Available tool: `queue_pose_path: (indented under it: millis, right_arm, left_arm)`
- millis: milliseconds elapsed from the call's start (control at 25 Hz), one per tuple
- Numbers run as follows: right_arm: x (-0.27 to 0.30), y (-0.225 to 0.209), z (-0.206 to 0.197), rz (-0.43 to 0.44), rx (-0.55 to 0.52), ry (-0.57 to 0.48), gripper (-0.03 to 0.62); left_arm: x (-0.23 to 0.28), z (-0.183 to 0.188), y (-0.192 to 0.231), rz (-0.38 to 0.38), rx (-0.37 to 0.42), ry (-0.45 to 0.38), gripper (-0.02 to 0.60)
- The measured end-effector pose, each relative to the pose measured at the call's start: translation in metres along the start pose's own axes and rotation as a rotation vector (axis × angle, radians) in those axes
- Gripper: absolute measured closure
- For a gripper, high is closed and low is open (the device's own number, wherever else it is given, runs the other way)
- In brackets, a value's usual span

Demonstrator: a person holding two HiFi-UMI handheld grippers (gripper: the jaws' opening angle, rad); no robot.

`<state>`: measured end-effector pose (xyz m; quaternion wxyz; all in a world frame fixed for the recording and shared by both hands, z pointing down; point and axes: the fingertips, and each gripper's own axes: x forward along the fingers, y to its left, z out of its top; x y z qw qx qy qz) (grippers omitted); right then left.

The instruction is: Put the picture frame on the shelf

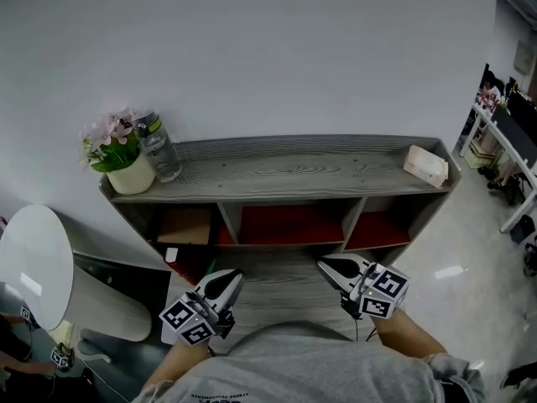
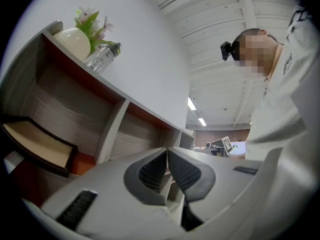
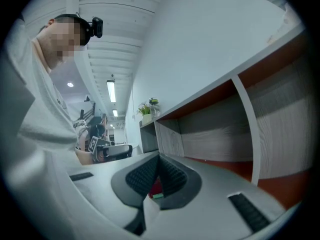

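The picture frame (image 1: 185, 225), dark-edged with a tan panel, lies in the left compartment of the grey wooden shelf (image 1: 285, 173). In the left gripper view the picture frame (image 2: 37, 145) sits low at the left, on the compartment's red floor. My left gripper (image 1: 232, 277) hangs in front of the shelf, a little right of the frame and apart from it; its jaws meet with nothing between them (image 2: 166, 153). My right gripper (image 1: 324, 264) is level with it before the middle compartment, shut and empty (image 3: 159, 160).
On the shelf top stand a pot of pink flowers (image 1: 124, 164) and a water bottle (image 1: 159, 148) at the left, and a pale box (image 1: 426, 165) at the right. A white rounded object (image 1: 33, 263) is at the far left, desks (image 1: 508, 145) at the far right.
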<state>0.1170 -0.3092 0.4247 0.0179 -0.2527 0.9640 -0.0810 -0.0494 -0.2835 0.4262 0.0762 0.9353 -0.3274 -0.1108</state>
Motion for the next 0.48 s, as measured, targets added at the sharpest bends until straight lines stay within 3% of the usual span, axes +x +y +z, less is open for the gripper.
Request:
queue_pose_path:
  millis: [480]
  right_arm:
    - [0.0090, 0.0090, -0.0048, 0.002, -0.023, 0.018, 0.594]
  left_arm:
    - [-0.0034, -0.0019, 0.0046, -0.019, -0.011, 0.014, 0.568]
